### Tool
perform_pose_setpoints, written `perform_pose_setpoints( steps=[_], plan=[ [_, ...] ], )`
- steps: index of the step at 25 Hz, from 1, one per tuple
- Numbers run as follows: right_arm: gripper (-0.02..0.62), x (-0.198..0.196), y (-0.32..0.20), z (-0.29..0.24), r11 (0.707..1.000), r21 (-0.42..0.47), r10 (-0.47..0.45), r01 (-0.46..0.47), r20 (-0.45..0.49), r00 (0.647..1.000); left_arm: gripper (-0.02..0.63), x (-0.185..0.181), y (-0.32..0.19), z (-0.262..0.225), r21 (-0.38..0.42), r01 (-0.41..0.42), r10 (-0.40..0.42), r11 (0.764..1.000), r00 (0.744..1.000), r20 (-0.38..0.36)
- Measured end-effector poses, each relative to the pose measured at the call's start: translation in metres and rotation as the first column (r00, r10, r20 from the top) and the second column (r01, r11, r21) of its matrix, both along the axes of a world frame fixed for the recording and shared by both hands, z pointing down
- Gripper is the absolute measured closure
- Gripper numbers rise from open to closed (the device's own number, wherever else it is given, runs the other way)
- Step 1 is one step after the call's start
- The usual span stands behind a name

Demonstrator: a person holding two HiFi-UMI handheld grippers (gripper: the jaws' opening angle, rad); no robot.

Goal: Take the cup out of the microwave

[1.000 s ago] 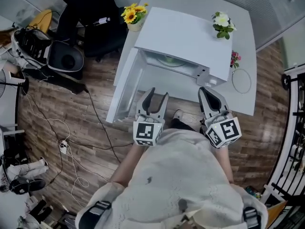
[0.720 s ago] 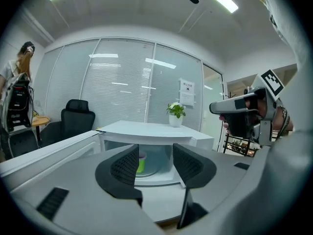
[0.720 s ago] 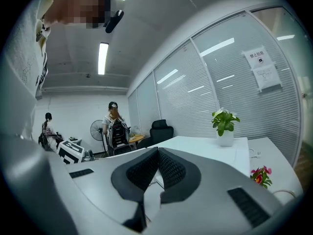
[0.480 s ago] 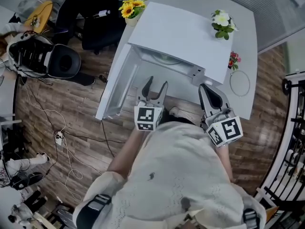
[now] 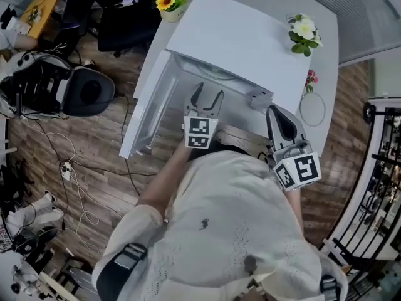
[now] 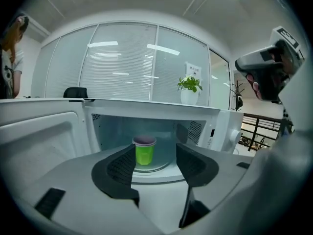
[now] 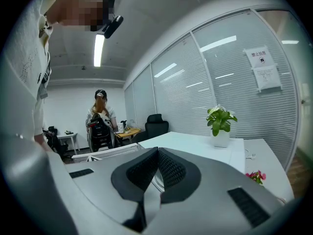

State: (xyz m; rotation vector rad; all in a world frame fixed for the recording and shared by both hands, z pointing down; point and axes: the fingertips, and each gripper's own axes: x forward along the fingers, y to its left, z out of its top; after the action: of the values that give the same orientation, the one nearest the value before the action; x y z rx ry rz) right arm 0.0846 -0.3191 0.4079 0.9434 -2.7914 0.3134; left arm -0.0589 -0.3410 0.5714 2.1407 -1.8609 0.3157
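A green cup [image 6: 145, 152] with a purple rim stands upright on the glass turntable inside the white microwave [image 5: 245, 41]. The microwave door [image 5: 149, 113] hangs open to the left. My left gripper [image 5: 204, 100] is just in front of the open cavity and points into it. Its jaws are opening and nothing is between the pads [image 6: 119, 166]; the cup shows farther in, through the gap. My right gripper [image 5: 280, 119] is off to the right of the microwave front, shut with nothing in it, pads [image 7: 168, 169] touching.
Yellow flowers [image 5: 168, 0] stand at the table's back left, a white-flowered plant [image 5: 305, 32] at the back right, with small pink flowers [image 5: 311, 76] and a cable loop [image 5: 312, 109] nearby. Black gear [image 5: 59, 89] and cords lie on the floor to the left. A person [image 7: 100, 122] sits far behind.
My left gripper has moved forward and down to the microwave opening, and its jaws have spread wider. The right gripper has shifted slightly and stays shut.
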Motion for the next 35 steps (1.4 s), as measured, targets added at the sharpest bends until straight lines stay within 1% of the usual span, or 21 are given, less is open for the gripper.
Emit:
perform_pose_setpoints(
  steps=[6,11,13,19,26,31,35],
  plan=[
    [0.586,-0.018,-0.011,0.01,1.0,-0.011,0.011,-0.011,-0.041,0.999,0.342,-0.013,-0.028,0.022,-0.016,-0.002,0.002,1.0,1.0,0.007],
    [0.586,-0.022,-0.021,0.017,0.999,-0.027,0.045,-0.046,-0.058,0.997,0.329,-0.022,-0.049,0.044,-0.057,0.005,-0.005,0.998,1.0,-0.006],
    [0.586,-0.021,-0.025,0.019,0.997,-0.03,0.065,-0.067,-0.064,0.996,0.323,-0.024,-0.058,0.051,-0.073,0.007,-0.008,0.997,1.0,-0.01],
    [0.586,-0.018,-0.035,0.022,0.99,-0.04,0.13,-0.134,-0.081,0.988,0.298,-0.027,-0.08,0.064,-0.1,-0.021,0.021,0.995,1.0,-0.004],
    [0.586,-0.012,-0.044,0.028,0.979,-0.051,0.194,-0.199,-0.092,0.977,0.298,-0.027,-0.102,0.082,-0.12,-0.045,0.047,0.992,0.999,0.02],
    [0.586,-0.002,-0.044,0.031,0.966,-0.059,0.247,-0.254,-0.096,0.964,0.298,-0.025,-0.113,0.09,-0.131,-0.044,0.047,0.99,0.999,0.018],
    [0.586,-0.003,-0.043,0.035,0.955,-0.064,0.282,-0.29,-0.107,0.953,0.298,-0.031,-0.123,0.094,-0.133,-0.037,0.041,0.99,0.999,0.027]
  ],
)
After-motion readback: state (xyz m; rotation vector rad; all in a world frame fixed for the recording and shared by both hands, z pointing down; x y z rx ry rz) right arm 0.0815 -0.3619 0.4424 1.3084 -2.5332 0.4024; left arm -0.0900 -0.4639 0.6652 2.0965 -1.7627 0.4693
